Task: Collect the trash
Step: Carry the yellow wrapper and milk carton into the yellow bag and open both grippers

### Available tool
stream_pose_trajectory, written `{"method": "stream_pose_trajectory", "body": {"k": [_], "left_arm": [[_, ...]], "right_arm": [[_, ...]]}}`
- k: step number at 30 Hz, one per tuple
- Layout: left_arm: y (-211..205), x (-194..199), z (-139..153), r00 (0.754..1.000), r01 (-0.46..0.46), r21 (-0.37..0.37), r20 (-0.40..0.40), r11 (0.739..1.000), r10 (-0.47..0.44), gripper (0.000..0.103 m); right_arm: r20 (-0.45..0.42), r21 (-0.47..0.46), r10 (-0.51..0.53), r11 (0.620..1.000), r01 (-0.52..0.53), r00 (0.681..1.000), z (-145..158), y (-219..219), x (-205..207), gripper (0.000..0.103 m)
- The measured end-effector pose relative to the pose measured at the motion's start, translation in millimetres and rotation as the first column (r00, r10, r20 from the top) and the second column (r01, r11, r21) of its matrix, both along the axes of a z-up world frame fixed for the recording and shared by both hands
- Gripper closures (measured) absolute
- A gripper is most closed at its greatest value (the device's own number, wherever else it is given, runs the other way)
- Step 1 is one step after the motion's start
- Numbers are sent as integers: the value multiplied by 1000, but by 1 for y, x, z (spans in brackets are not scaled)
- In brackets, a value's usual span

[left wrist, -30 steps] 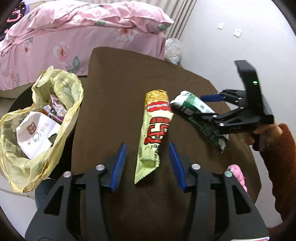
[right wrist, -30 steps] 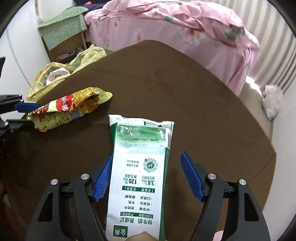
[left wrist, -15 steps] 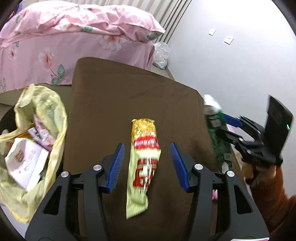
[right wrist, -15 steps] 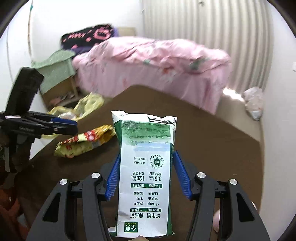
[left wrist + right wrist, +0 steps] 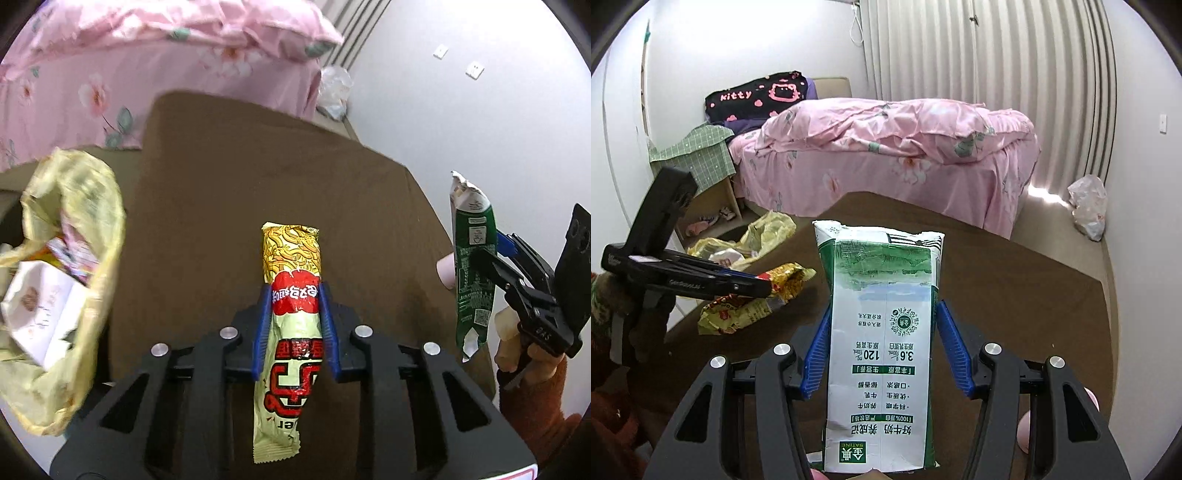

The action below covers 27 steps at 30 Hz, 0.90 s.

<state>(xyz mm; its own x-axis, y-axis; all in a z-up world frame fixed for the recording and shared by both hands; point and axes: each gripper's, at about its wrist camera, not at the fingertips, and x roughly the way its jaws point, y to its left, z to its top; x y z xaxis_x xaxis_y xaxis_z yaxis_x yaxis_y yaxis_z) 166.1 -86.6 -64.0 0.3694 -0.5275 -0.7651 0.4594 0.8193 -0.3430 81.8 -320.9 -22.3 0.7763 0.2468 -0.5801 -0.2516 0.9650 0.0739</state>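
Yellow bag (image 5: 74, 266) w/ trash hangs off table's (image 5: 229, 192) left edge. Left gripper (image 5: 293, 325) clamped on noodle pack (image 5: 291, 317) mid-length, over table's near edge. Right gripper (image 5: 882, 343) clamped on milk carton (image 5: 882, 332), held upright off table's right edge, well apart from bag.

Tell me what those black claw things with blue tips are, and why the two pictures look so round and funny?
They are grabbers, and a person squeezes one in each hand. Each carries a small round-eyed camera looking along its fingers, so each picture is one grabber's own view. The left gripper is closed on a yellow noodle packet over the brown table. The right gripper is closed on a green and white milk carton, lifted up. A yellow trash bag waits at the table's left, already holding rubbish. Behind is a pink bed.
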Motion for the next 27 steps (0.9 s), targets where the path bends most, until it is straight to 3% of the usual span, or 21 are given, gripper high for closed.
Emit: {"method": "stream_pose_trajectory", "body": {"k": [4,11,15,16,19,21,23,24,27], "left_arm": [[18,-10,21,995,-50,8,92,999,49,79],[64,-17,44,977,-135,-23,162,991,137,79],[107,-20,53,941,-265,-37,210,964,267,79],[121,-20,55,920,-315,-36,235,948,314,79],[158,-25,59,826,-469,-35,336,883,452,79],[180,-26,55,761,-542,-84,373,836,531,79],[193,-22,46,734,-572,-117,368,812,570,79],[198,-16,37,740,-574,-124,346,810,577,79],[197,2,8,814,-513,-145,230,846,533,78]], "right_arm": [[34,-7,23,1000,-23,999,11,16,2,51],[88,-7,97,995,-97,991,33,59,8,51],[109,0,137,990,-138,984,45,86,18,51],[113,4,143,990,-144,983,48,91,19,51],[127,32,153,987,-158,980,57,108,30,51],[131,49,156,985,-163,979,62,120,41,51],[134,49,166,983,-174,977,66,135,52,51],[132,42,181,981,-188,974,66,148,60,51],[111,52,218,973,-224,970,64,177,80,51]]}}
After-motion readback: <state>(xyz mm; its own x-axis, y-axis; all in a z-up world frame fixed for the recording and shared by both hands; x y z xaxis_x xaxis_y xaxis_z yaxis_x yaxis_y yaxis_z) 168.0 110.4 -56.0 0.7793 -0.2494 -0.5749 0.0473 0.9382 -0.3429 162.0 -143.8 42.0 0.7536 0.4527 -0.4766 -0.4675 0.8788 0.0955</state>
